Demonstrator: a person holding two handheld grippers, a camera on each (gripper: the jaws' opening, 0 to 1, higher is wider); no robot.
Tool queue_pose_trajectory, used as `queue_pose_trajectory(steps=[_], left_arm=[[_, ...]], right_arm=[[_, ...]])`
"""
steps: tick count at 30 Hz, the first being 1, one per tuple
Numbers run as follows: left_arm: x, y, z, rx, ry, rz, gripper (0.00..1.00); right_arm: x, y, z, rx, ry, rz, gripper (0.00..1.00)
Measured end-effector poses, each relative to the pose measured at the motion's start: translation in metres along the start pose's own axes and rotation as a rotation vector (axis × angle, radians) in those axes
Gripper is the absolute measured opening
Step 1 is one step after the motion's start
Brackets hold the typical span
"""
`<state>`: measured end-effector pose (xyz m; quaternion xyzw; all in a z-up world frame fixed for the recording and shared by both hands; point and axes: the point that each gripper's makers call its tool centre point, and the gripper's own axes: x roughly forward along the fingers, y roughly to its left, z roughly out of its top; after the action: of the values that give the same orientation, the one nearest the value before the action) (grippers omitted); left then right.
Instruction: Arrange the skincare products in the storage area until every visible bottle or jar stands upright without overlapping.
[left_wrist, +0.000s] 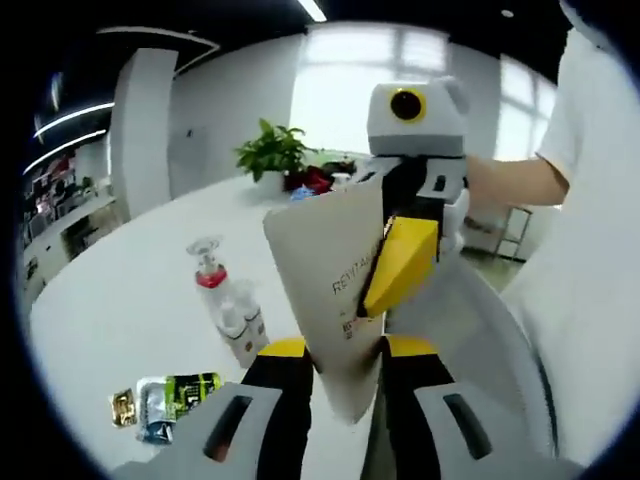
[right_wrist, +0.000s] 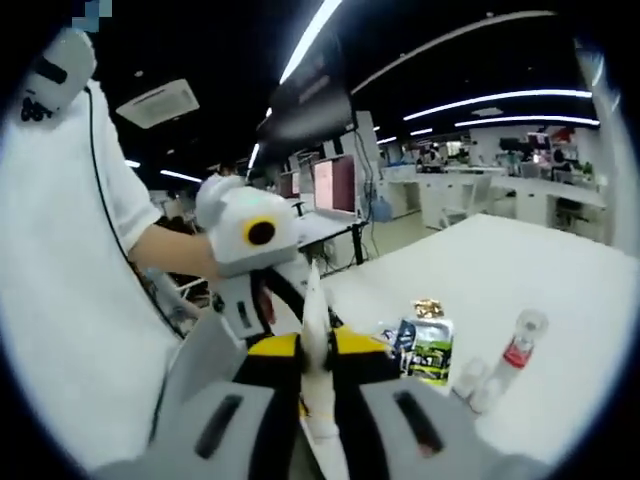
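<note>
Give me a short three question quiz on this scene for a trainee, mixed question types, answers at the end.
1. True or false: the cream pouch is pinched by both the left gripper and the right gripper.
2. The clear bottle has a collar of which colour? A red, B blue, C green.
3. Fill in: the small sachets lie flat on the white ____.

Key: 1 true; 2 A; 3 table.

pouch (left_wrist: 335, 290) lettering partly hidden, sachets (left_wrist: 165, 402) blurred
</note>
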<state>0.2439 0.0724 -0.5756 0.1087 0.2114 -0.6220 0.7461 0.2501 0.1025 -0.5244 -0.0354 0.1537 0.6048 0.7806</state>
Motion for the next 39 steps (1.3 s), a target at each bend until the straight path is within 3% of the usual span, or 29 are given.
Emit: queue_pose_trajectory(steps=[5, 11, 18, 30, 35, 39], left_arm=[[-0.003, -0.006, 0.000, 0.051, 0.027, -0.062, 0.21], [-0.002, -0.013, 0.006, 0.099, 0.012, -0.111, 0.18], [-0.001, -0.003, 0.007, 0.118, 0.011, -0.083, 0.17], [0.006, 0.028, 0.005, 0.120, 0.016, -0.032, 0.16], [0.006, 0.046, 0.004, 0.107, 0.006, -0.011, 0.15], [0.002, 0.069, 0.006, 0.085, -0.006, 0.030, 0.15]], right_arm=[[-0.002, 0.009, 0.006, -0.040, -0.013, 0.071, 0.10], [-0.003, 0.014, 0.016, -0.063, -0.038, 0.115, 0.10], [-0.002, 0.008, 0.017, -0.065, -0.046, 0.100, 0.10], [0.001, -0.022, 0.010, -0.004, -0.035, -0.029, 0.17], [-0.006, -0.034, 0.000, 0.038, -0.046, -0.098, 0.32], [-0.012, -0.041, -0.009, 0.071, -0.048, -0.140, 0.39]])
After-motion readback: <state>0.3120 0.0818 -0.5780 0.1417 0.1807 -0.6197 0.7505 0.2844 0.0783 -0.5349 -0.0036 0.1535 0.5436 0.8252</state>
